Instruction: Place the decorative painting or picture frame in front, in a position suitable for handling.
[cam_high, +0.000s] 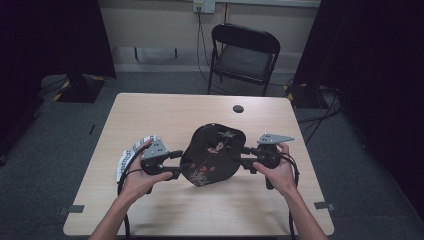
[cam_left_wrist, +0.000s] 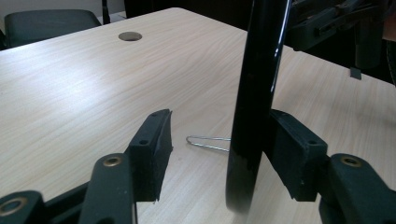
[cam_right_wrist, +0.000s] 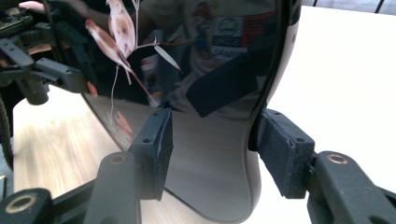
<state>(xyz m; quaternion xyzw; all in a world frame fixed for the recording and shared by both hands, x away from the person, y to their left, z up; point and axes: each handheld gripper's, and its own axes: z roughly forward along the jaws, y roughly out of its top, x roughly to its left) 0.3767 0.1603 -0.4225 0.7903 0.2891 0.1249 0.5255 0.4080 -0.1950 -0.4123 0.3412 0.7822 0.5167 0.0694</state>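
- While you hold the black lacquered tray (cam_high: 214, 154) tilted on edge at the centre of the high view, your left claw (cam_high: 184, 164) straddles its left rim with both jaws apart; only one pad touches.
- Your right claw (cam_high: 245, 156) brackets the opposite rim, jaws apart, one pad against it.
- Bare bench (cam_high: 165, 110) lies open above the tray; a wire clip (cam_left_wrist: 208, 142) lies just behind the rim.
- A white patterned stack (cam_high: 131, 153) sits beside your left hand (cam_high: 140, 176).

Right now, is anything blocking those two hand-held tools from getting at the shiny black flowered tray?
Nothing visible. The black tray already stands on edge between the jaws of both the left tool and the right tool. A thin wire clip lies on the table behind it, out of the way.
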